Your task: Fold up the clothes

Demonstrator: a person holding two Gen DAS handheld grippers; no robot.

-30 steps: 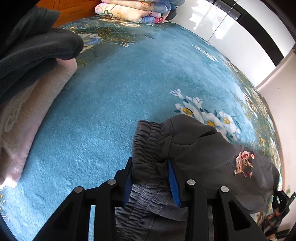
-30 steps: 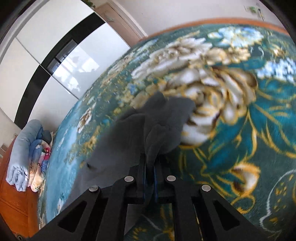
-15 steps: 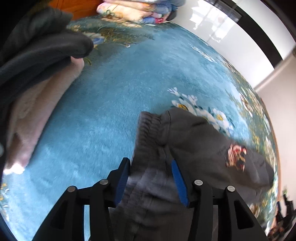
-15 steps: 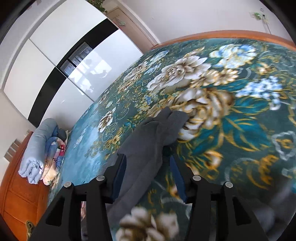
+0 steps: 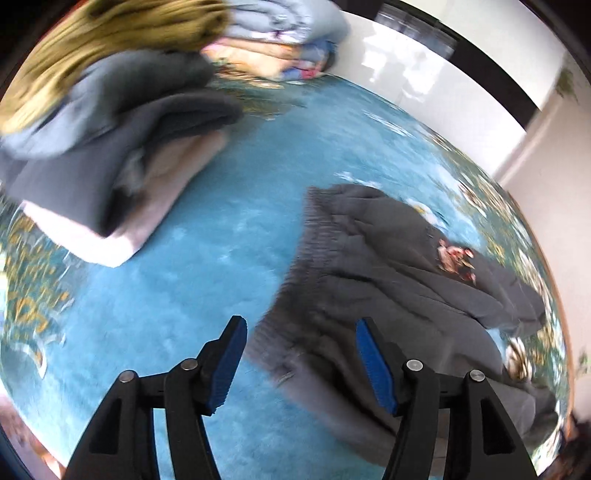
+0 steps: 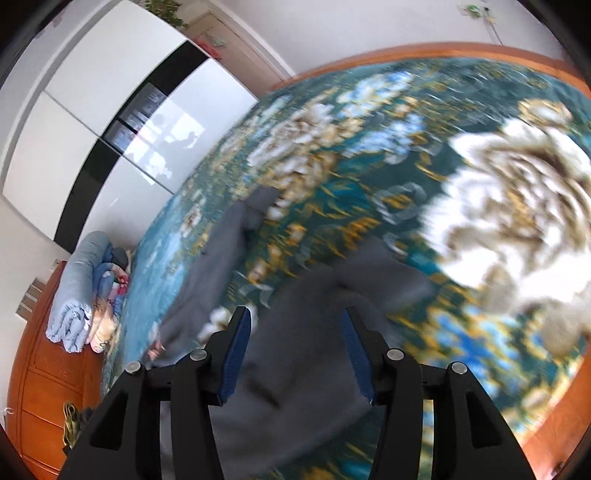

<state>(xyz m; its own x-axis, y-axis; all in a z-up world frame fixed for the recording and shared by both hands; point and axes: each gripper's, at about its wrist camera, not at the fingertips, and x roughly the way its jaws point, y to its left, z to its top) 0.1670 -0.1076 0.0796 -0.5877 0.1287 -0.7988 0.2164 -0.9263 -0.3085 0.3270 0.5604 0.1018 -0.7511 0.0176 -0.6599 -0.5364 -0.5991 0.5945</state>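
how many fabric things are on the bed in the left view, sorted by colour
Dark grey: 2, the pants and the folded top on the pile
Pink: 1, the folded piece under it
Light blue: 1, the rolled bedding
Total: 4

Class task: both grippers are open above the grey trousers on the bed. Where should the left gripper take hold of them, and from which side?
Probably the gathered waistband of the grey trousers, approached from the bare blue blanket side. The left gripper is open nearby, and that ribbed edge is thick, exposed and free of other folds.
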